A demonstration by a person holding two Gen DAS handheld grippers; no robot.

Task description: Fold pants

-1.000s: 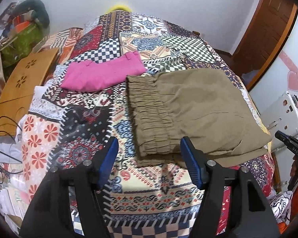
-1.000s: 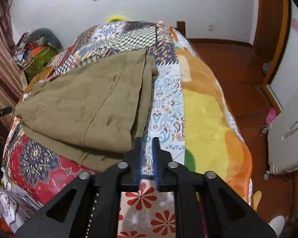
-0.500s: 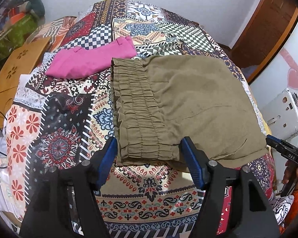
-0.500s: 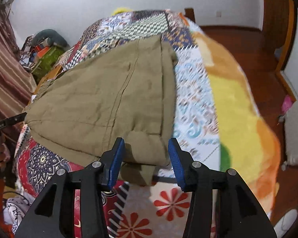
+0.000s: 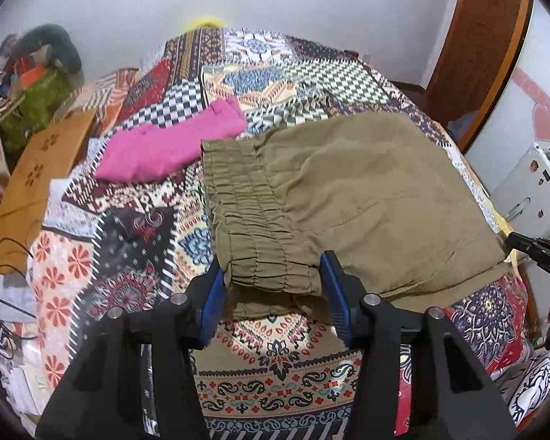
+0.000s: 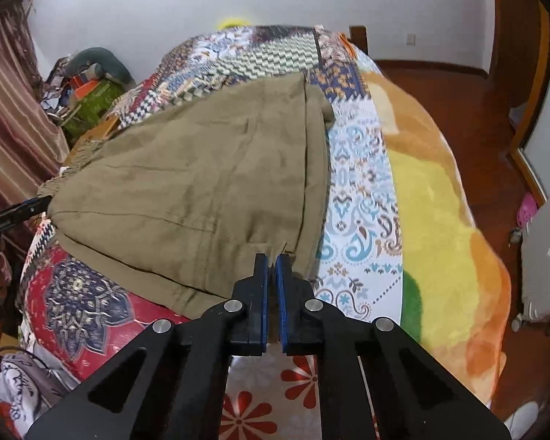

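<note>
Patchwork bedspread (image 5: 135, 242) carries olive pants (image 5: 366, 198). My left gripper (image 5: 273, 286) is closing round the waistband corner; right gripper (image 6: 272, 260) pinches the hem, ready to lift both ends.

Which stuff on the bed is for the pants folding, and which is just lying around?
For the job:
- brown pants
- left claw, closing around the waistband
- right claw, shut on the pants' corner

Just lying about:
- pink garment
- wooden board
- patterned bedspread
</note>
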